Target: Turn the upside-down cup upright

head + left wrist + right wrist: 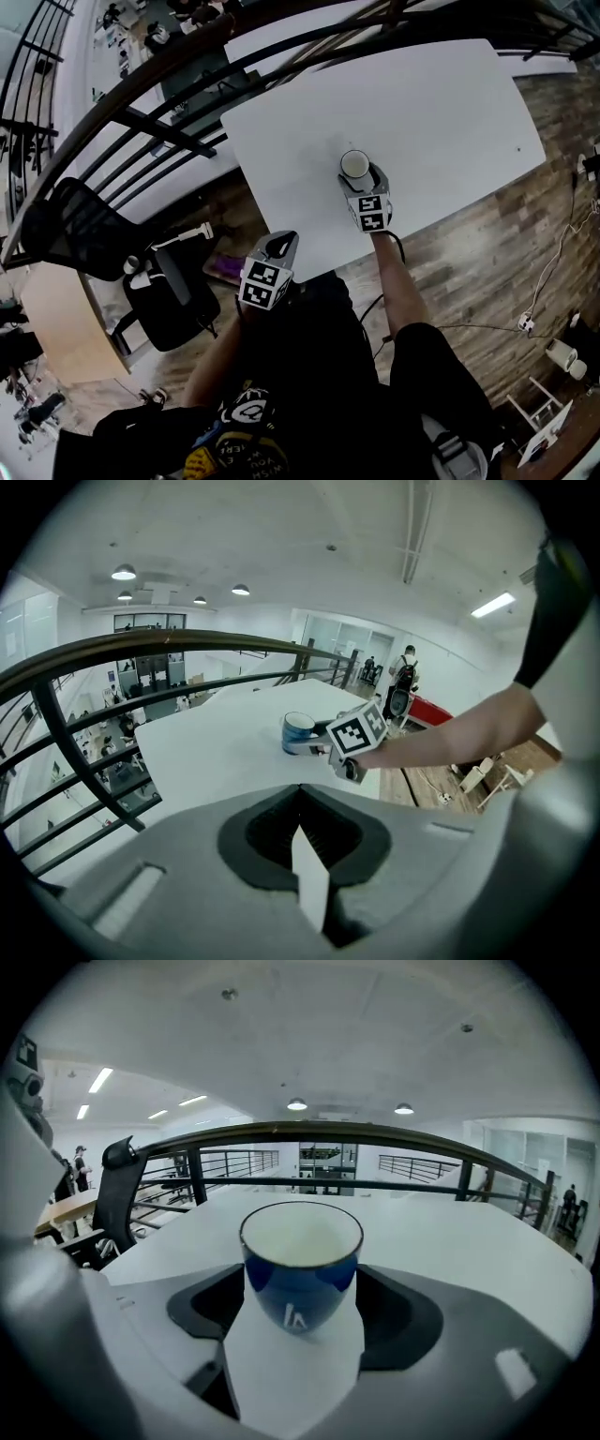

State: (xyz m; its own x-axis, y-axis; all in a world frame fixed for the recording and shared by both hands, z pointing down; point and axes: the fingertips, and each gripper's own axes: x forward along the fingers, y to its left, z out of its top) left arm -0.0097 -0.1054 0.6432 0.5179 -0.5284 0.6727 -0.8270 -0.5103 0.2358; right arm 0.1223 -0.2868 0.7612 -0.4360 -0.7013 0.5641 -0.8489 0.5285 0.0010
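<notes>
Cup point(300, 1269) upright on desk point(422, 122), mouth up, straight ahead between spread, non-gripping jaws of right claw point(359, 176); left claw point(278, 246) closed, empty, well back from cup.

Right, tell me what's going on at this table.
A person is working with a gripper in each hand. The right gripper has its jaws open around a blue cup, which stands upright, mouth up, on the white table. The cup sits free between them, not gripped. The left gripper is shut and empty, held back by the table's near edge.
</notes>
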